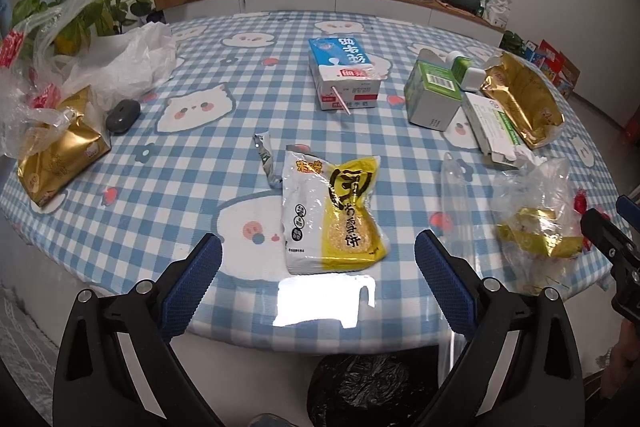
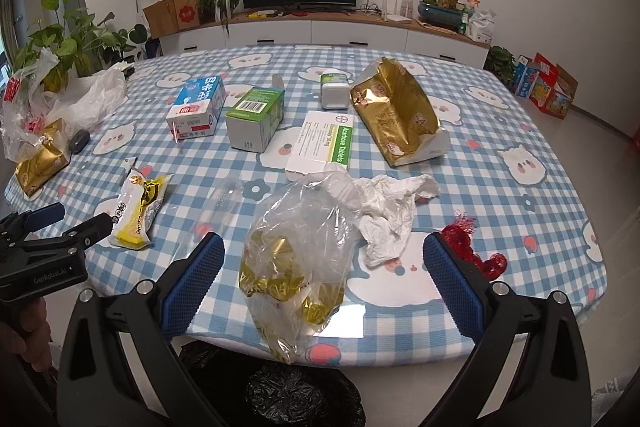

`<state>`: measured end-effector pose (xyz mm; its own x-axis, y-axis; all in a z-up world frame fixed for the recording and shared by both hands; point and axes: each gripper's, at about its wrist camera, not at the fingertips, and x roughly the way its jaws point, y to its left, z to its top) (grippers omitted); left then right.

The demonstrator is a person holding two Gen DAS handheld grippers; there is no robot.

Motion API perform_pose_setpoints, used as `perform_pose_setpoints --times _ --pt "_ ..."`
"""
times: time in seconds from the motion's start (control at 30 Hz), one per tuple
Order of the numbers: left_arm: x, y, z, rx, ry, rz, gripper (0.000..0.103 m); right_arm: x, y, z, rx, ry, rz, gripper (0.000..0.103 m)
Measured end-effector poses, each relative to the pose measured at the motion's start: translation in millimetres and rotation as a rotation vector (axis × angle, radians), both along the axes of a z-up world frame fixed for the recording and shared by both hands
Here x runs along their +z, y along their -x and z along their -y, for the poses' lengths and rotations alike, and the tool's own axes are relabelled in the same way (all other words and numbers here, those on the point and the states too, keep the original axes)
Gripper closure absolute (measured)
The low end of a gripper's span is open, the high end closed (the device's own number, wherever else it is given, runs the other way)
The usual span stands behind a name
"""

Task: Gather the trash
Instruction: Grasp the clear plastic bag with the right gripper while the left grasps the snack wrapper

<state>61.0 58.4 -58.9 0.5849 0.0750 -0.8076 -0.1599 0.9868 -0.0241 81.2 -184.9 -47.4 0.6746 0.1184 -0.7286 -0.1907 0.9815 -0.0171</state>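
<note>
My left gripper [image 1: 318,247] is open at the table's near edge, with a white and yellow snack packet [image 1: 332,213] lying between its fingertips. My right gripper [image 2: 324,251] is open, with a clear plastic bag holding gold foil [image 2: 296,263] between its fingers at the table edge. The same bag shows in the left wrist view [image 1: 536,223]. A black bin bag [image 2: 296,395] hangs below the table edge. The left gripper also shows in the right wrist view [image 2: 80,219], and the packet beside it [image 2: 138,211].
On the checked tablecloth [image 2: 520,195] lie a crumpled white tissue [image 2: 392,207], red fluff [image 2: 472,247], a tablet box [image 2: 324,145], a gold bag [image 2: 396,115], a green carton [image 2: 256,119], a milk carton [image 1: 344,77], a small gold bag [image 1: 56,155] and plastic bags [image 1: 120,63].
</note>
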Motion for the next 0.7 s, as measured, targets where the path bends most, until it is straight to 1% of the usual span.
perform_pose_setpoints --times 0.1,0.3,0.47,0.57,0.63,0.67,0.7 --pt "-11 -12 -8 0.011 0.006 -0.022 0.009 -10 -8 -7 0.004 0.015 -0.023 0.008" --pt "-32 -34 -13 0.005 0.026 -0.062 0.010 -23 -19 -8 -0.011 0.019 -0.052 0.013" --pt "-44 -47 -7 -0.003 0.037 -0.090 0.011 -32 -28 -8 -0.020 0.012 -0.083 0.020" --pt "-46 -50 -5 -0.006 0.042 -0.100 0.014 -36 -29 -9 -0.012 0.007 -0.097 0.025" --pt "-48 -52 -5 -0.013 0.056 -0.111 0.021 -38 -30 -10 -0.005 -0.001 -0.106 0.030" --pt "-48 -52 -3 -0.014 0.045 -0.112 0.022 -38 -30 -10 -0.001 -0.006 -0.111 0.031" --pt "-48 -51 -1 -0.015 0.031 -0.116 0.025 -39 -30 -11 0.003 -0.012 -0.115 0.034"
